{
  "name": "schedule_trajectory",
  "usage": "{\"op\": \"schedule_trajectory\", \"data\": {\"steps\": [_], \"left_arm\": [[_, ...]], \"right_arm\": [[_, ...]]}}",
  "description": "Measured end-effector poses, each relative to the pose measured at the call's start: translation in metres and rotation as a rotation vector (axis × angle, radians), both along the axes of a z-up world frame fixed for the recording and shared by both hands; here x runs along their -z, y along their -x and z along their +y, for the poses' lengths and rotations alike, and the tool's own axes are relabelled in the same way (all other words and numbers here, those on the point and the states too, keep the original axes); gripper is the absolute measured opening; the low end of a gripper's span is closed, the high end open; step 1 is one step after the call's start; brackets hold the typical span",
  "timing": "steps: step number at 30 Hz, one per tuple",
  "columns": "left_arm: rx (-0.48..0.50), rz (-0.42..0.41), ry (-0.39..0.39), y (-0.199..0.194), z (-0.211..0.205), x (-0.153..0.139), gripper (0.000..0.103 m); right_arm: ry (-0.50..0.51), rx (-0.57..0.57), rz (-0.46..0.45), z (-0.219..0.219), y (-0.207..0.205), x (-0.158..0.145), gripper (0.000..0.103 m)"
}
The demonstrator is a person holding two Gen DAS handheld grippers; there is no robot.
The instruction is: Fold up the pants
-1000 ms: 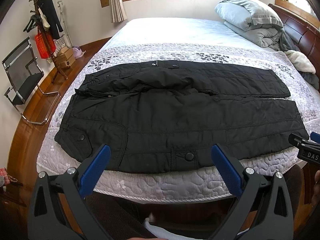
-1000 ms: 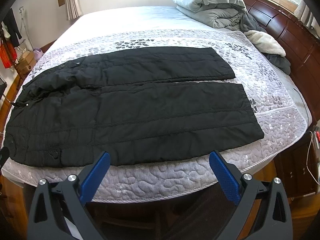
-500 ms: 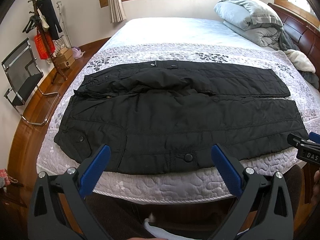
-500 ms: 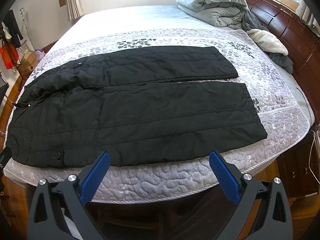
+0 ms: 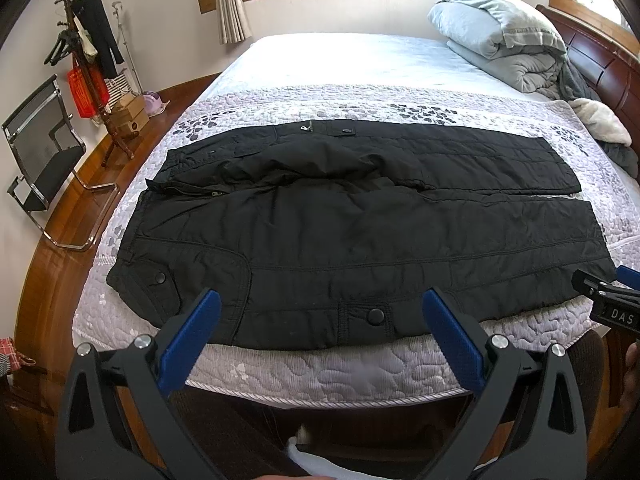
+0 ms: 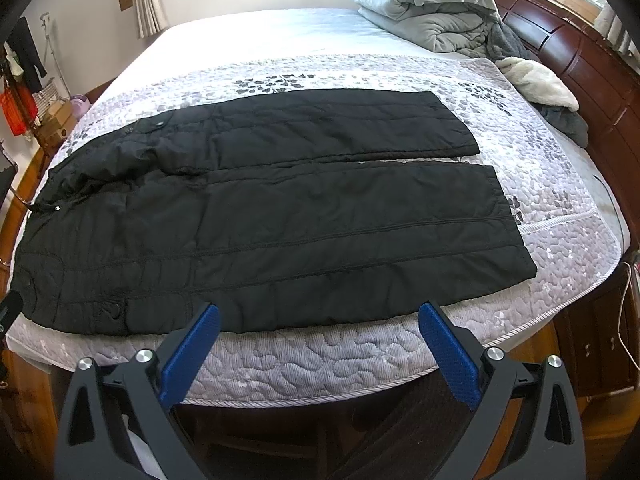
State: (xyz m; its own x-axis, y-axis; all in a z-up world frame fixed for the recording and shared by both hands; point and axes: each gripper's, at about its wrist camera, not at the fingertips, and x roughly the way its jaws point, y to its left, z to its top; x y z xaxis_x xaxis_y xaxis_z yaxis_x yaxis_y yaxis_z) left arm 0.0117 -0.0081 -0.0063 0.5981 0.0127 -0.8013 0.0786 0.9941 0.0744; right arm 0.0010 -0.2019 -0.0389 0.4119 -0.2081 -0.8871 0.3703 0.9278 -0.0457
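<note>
Black quilted pants [image 5: 352,232] lie flat across the quilted bedspread [image 5: 328,368], waist to the left, both legs side by side running right; they also show in the right wrist view [image 6: 280,216]. My left gripper [image 5: 320,320] is open and empty, hovering at the near bed edge in front of the waist and hip pocket. My right gripper [image 6: 316,332] is open and empty, at the near edge in front of the near leg. The right gripper's tip shows at the far right of the left wrist view [image 5: 608,300].
A folded grey duvet [image 5: 504,40] and loose clothes [image 6: 536,84] lie at the headboard side [image 6: 580,60]. A coat stand [image 5: 84,60], a chair [image 5: 44,160] and boxes stand on the wooden floor to the left.
Both grippers have drifted slightly; the pants appear a little higher and closer in view. The pants themselves have not moved.
</note>
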Motion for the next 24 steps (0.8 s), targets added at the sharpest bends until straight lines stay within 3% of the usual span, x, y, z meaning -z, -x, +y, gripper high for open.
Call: {"op": "schedule_trajectory", "data": {"steps": [24], "left_arm": [[-0.002, 0.004, -0.003, -0.0009, -0.0012, 0.0034, 0.100]], "right_arm": [[-0.005, -0.003, 0.011, -0.0004, -0.0009, 0.0040, 0.100]]}}
